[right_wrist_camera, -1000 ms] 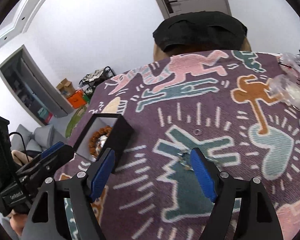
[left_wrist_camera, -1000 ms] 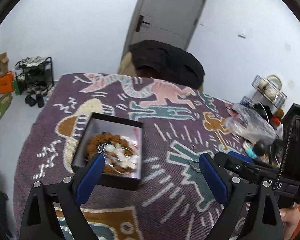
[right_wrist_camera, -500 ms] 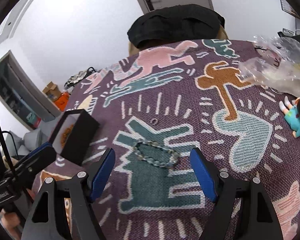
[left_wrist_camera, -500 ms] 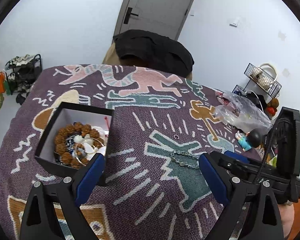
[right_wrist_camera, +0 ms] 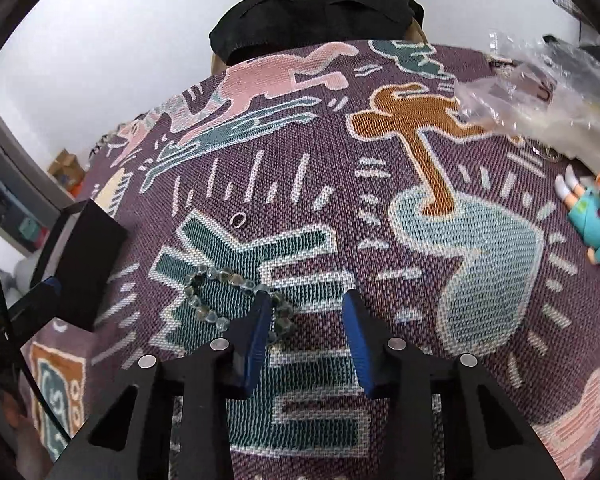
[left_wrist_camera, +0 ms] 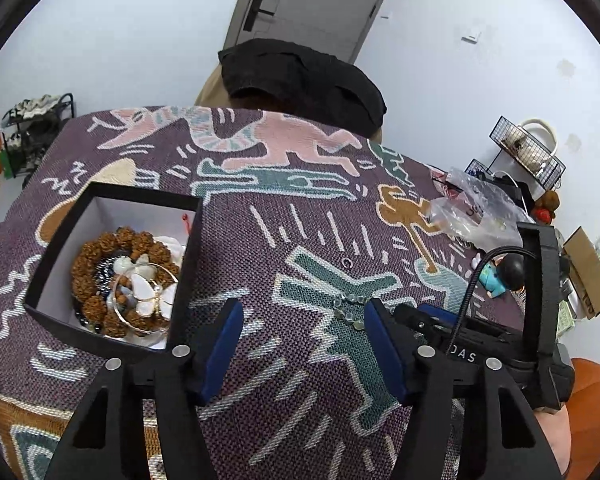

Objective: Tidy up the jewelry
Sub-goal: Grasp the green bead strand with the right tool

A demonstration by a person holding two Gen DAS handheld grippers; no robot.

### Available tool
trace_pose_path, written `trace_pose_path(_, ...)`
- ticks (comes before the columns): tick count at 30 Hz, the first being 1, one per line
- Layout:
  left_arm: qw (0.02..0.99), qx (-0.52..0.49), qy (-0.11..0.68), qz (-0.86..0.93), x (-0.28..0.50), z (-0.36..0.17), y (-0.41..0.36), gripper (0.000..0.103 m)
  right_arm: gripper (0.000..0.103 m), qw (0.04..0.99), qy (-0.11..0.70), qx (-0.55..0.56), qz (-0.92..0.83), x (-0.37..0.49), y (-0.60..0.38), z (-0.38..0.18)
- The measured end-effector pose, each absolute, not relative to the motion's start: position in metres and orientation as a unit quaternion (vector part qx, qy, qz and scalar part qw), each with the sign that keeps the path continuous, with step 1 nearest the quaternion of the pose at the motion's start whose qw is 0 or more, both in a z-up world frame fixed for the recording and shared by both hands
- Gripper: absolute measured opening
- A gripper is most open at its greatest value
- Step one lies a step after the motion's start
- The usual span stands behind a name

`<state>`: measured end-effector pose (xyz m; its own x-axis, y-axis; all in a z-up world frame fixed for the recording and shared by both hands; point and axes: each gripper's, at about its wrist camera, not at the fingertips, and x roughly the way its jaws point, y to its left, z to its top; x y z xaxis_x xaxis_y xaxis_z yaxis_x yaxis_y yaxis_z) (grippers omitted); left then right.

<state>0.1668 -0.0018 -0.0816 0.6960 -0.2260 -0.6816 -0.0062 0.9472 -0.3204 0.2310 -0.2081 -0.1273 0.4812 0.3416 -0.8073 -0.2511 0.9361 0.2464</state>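
A clear-and-green glass bead bracelet (right_wrist_camera: 220,296) lies on the patterned cloth, and in the left wrist view (left_wrist_camera: 348,308) it lies beside that view's right finger. My right gripper (right_wrist_camera: 304,320) is open low over the cloth, its left finger (right_wrist_camera: 256,332) covering the bracelet's right end. A small silver ring (right_wrist_camera: 238,220) lies farther back, also seen in the left wrist view (left_wrist_camera: 346,263). A black open box (left_wrist_camera: 112,264) at the left holds a brown bead bracelet (left_wrist_camera: 96,276) and a gold bangle with white butterfly (left_wrist_camera: 148,296). My left gripper (left_wrist_camera: 302,324) is open and empty, right of the box.
A crumpled clear plastic bag (right_wrist_camera: 540,92) lies at the back right. A small doll (right_wrist_camera: 592,216) lies at the right edge. A chair with a black garment (left_wrist_camera: 300,76) stands behind the table. A wire rack (left_wrist_camera: 528,152) stands beyond the right side.
Both grippers have moved forward and down toward the cloth. The right gripper's jaws have narrowed and now reach the glass bead bracelet. The left gripper's jaws have also narrowed.
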Motion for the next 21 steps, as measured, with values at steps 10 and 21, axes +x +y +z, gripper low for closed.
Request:
trace_pose_path(10,0.909,-0.134,0.389,-0.066,0.180,-0.078,-0.012,0.063,0.016,0.861,0.478,0.009,0.172,0.225,-0.202,-0.127)
trace_pose_path(21,0.909,-0.141,0.389,-0.045,0.187,-0.074,-0.002,0.060,0.013,0.868,0.467,-0.012,0.170,0.225,-0.188,-0.128)
